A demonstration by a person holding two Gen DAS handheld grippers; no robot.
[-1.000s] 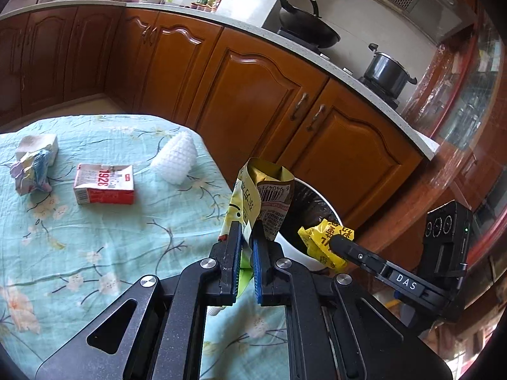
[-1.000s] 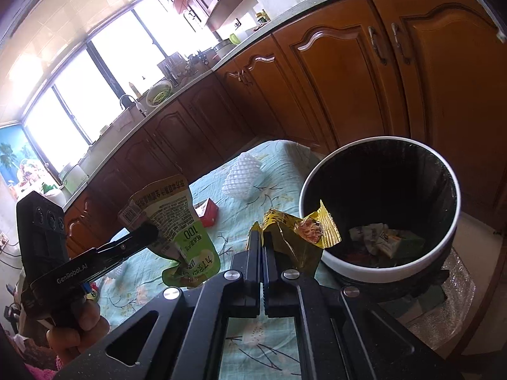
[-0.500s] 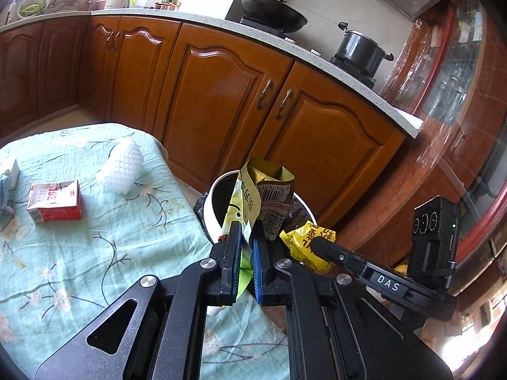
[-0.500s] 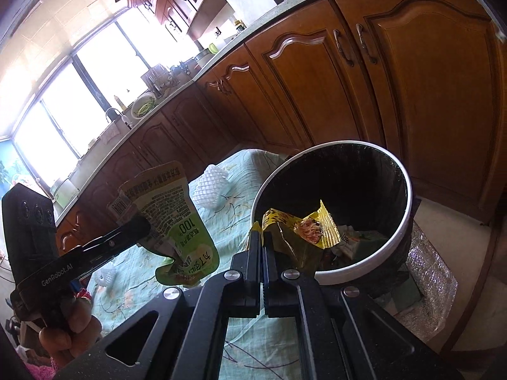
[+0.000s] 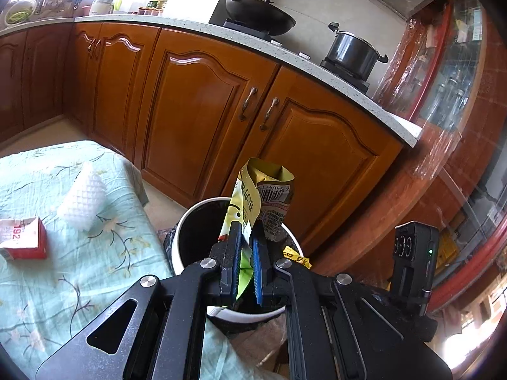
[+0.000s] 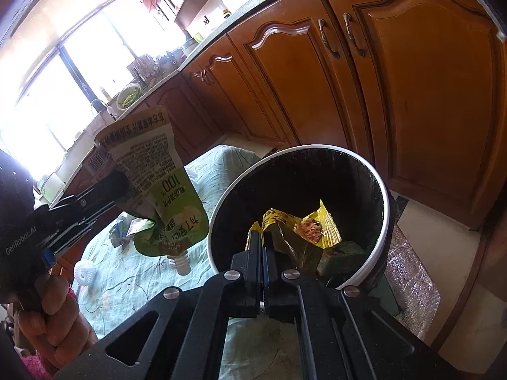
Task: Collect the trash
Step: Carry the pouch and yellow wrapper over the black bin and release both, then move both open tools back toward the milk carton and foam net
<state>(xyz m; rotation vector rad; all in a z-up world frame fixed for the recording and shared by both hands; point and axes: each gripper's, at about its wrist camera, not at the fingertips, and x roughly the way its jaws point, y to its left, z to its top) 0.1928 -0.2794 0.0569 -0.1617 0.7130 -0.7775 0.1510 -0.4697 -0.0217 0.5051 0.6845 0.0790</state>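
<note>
My left gripper (image 5: 247,231) is shut on a green and yellow juice pouch (image 5: 269,196), held over the near rim of a white trash bin (image 5: 190,221) with a black liner. From the right wrist, the pouch (image 6: 164,196) hangs spout down just left of the bin (image 6: 383,205), pinched by the left gripper (image 6: 122,183). My right gripper (image 6: 262,237) is shut on a crumpled yellow wrapper (image 6: 317,224) above the bin's opening. A corner of that wrapper (image 5: 296,256) peeks out beside the left fingers. Some trash lies at the bin's bottom.
A table with a pale green floral cloth (image 5: 47,285) carries a red carton (image 5: 22,237) and a white foam net (image 5: 84,202). Wooden cabinets (image 5: 196,110) stand behind the bin, with a wok (image 5: 259,19) and a pot (image 5: 351,50) on the counter. A hand (image 6: 54,316) grips the left tool.
Both grippers have moved toward the bin with their loads. The wrapper now hangs over the bin's opening, and the pouch has come up to its rim.
</note>
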